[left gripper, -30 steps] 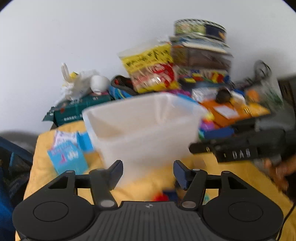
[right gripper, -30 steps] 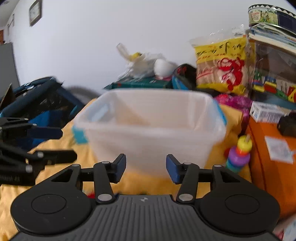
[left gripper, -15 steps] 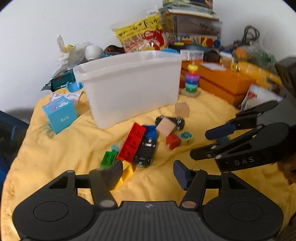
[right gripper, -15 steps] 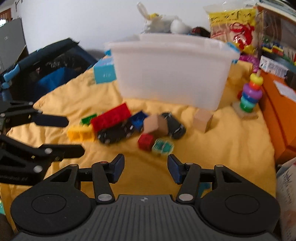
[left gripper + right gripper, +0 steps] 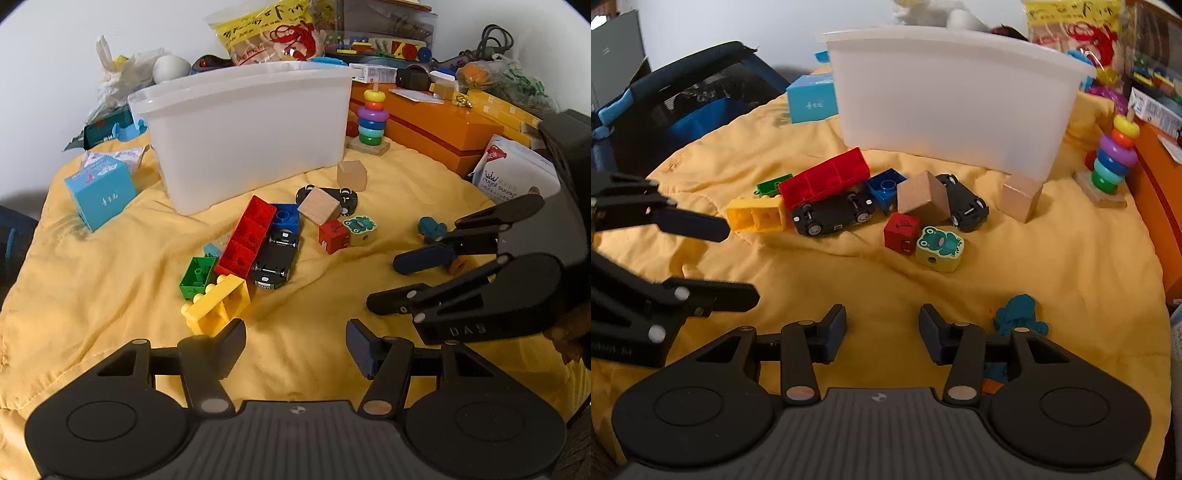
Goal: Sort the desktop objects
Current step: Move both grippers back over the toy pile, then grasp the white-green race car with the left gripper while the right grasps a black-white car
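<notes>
A white plastic bin [image 5: 251, 125] [image 5: 953, 99] stands on the yellow cloth [image 5: 110, 288]. In front of it lie a red brick [image 5: 245, 236] [image 5: 823, 182], yellow brick [image 5: 218, 302] [image 5: 755, 214], green brick [image 5: 197, 275], blue brick [image 5: 285, 218], two black toy cars [image 5: 275, 258] [image 5: 964, 203], wooden cubes [image 5: 351, 175] [image 5: 1021, 195], a red cube [image 5: 901, 232] and a frog block [image 5: 940, 249]. My left gripper [image 5: 295, 347] is open and empty, just short of the yellow brick. My right gripper [image 5: 882, 332] is open and empty, beside a teal toy [image 5: 1019, 315].
A ring-stacker toy [image 5: 371, 118] [image 5: 1113, 162] and an orange box [image 5: 439, 125] stand at the right. A blue carton [image 5: 99, 192] sits left of the bin. Snack bags and clutter line the back wall. A dark chair [image 5: 683, 110] stands off the left edge.
Both grippers have pulled back and tilted down from the bin, so the toys on the cloth came into view. Both stay open and empty.
</notes>
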{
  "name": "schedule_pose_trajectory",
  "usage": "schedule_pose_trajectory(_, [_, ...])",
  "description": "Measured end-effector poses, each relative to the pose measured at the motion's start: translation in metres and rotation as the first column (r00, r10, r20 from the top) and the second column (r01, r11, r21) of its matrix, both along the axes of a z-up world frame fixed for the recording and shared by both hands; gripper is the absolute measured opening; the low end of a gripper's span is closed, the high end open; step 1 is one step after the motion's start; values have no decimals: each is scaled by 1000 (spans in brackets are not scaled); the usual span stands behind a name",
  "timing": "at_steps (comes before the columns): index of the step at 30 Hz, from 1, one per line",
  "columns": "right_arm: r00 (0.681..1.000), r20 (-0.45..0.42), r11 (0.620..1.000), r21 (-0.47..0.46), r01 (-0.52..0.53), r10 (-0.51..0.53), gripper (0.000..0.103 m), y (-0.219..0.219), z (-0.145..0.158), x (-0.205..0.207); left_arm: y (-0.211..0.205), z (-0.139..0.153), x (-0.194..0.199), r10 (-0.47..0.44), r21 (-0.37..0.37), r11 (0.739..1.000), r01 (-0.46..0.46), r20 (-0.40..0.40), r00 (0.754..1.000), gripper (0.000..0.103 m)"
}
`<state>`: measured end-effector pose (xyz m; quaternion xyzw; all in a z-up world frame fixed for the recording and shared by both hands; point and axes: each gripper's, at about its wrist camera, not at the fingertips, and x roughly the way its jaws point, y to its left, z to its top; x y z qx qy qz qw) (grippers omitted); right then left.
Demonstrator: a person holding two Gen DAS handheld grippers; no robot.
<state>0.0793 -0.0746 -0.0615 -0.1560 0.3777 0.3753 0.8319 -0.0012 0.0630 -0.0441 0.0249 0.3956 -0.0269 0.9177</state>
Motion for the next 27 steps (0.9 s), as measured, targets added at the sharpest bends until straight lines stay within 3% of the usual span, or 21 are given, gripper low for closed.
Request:
schedule_pose_trajectory(8, [1000,9,1000,4,-19,19,60,1,-2,-2,-3,-1,6,-1,10,1000,1,-6,1000,64])
schedule_pose_trajectory(18, [999,4,999,-10,-38,38,62,1,-1,-1,-1,1,9,20,9,1000,-20,-3,1000,64])
schedule_pose_trajectory(23, [992,94,996,-53,-77,82,62,-3,11,-16,-1,4,12,14,14,1000,-14,13,1000,64])
schedule_pose_trajectory(27, [999,-10,999,-21,-37,36,62,-13,1,-9,-4,3,17,1,24,1000,-1,4,1000,64])
